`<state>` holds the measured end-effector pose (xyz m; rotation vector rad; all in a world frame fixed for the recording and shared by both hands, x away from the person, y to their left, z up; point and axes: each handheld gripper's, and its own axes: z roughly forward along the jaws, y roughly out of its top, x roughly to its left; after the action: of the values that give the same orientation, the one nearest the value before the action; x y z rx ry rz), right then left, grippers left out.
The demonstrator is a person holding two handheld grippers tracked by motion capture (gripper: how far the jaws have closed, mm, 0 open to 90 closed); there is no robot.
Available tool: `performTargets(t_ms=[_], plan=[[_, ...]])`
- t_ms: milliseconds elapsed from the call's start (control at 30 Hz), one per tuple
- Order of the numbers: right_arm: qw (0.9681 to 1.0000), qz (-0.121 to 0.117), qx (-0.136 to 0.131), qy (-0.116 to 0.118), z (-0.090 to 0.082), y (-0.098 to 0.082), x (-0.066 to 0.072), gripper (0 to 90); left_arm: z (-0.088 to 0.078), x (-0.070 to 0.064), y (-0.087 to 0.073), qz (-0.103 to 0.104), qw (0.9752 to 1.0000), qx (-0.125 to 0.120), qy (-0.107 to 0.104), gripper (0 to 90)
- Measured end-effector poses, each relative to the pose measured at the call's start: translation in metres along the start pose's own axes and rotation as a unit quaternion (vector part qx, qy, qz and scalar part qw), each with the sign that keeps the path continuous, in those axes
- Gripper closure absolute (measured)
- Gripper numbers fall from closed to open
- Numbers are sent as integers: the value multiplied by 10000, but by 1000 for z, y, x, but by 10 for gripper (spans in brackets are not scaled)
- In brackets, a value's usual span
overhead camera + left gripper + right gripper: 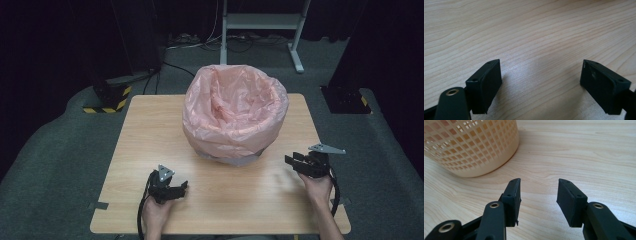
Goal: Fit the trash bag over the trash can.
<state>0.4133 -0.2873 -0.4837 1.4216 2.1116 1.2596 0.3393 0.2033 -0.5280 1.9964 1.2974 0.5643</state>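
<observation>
Item one: basket [235,156], your nearest thing and the landmark for all that follows. It stands upright on the far half of the table [150,150], about midway across. In the high view only a grey sliver of its base shows under the liner. In the right gripper view [471,147] its wall is a pale cream plastic lattice of small square holes, with a plain solid band at the foot, resting flat on the wood.

Item two: pink bag [235,110]. A thin, translucent, crinkled plastic liner sits inside the basket. Its mouth is open upward and its edge is folded down over the rim, draping most of the outer wall.

Item three: your left gripper [176,190]. It sits low over the table, nearer to you than the basket and to its left, well apart from it. Its own view [540,82] shows the jaws spread wide with bare wood grain between them and nothing held.

Item four: your right gripper [295,161]. It is to the right of the basket, near its foot but not touching. Its own view [539,200] shows the jaws partly open, with only table between the pads and no grip on anything. The basket's base lies ahead and to the left of the jaws.
</observation>
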Motion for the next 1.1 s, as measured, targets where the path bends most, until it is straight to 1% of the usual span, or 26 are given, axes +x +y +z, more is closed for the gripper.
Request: performTargets(t_ms=[100,133,200,267,300,367,500,667,733,800,967,1100], plan=[[10000,-12,11,-11,2,-2,-2,535,0,0,0,1,10000,0,0,174],[9999,-71,64,-69,3,-4,-2,535,0,0,0,1,10000,-1,1,174],[10000,-13,57,-50,4,-5,-4,535,0,0,0,2,10000,0,0,174],[9999,-43,69,-63,5,-7,-4,535,0,0,0,3,10000,0,0,174],[9998,-57,147,-81,7,-8,-4,534,0,0,0,2,10000,1,0,174],[9998,-77,173,-102,8,-8,-4,533,0,0,0,2,10000,1,0,174],[9998,-91,157,-130,9,-8,-4,534,0,0,0,1,10000,0,0,174],[9995,-123,241,-184,14,-10,-5,531,0,0,0,3,10000,1,0,174],[9992,-169,280,-217,15,-10,-4,530,0,0,0,3,10000,1,0,174],[9991,-204,287,-232,17,-10,-3,529,0,0,0,1,10000,1,-1,174],[9990,-178,310,-263,21,-12,-5,525,0,0,0,1,10000,0,0,174],[9987,-236,338,-307,23,-14,-5,524,0,0,0,3,10000,1,0,174]])
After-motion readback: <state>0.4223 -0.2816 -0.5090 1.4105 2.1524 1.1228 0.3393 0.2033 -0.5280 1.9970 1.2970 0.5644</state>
